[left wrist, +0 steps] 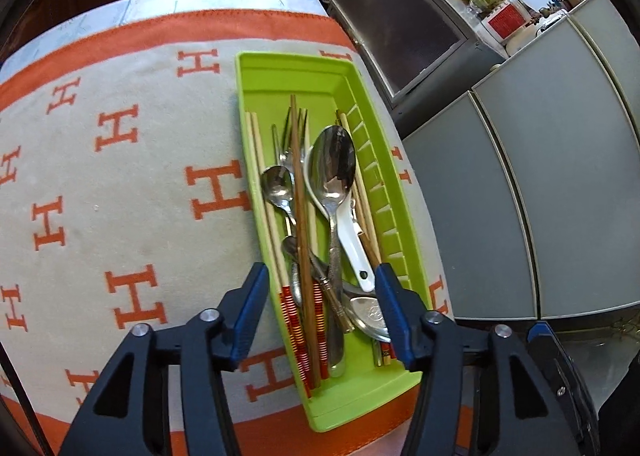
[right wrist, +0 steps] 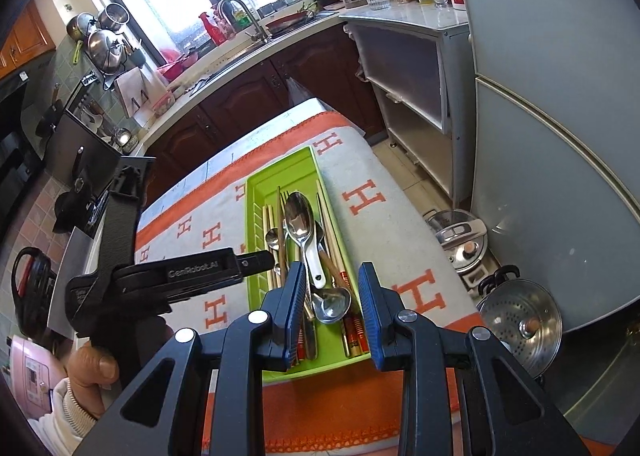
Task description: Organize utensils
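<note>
The green tray sits on the H-patterned cloth, loaded with a large steel spoon, white spoon and chopsticks. Left gripper: jaws spread above the handles, gripping nothing. Right gripper: jaws apart, apparently empty. A pressure cooker stands on the floor beside the table.

I see a lime-green tray lying lengthwise on the cloth w/ utensils piled inside: big steel spoon on top, white ceramic spoon under it, small spoon, wooden chopsticks, forks.
</note>
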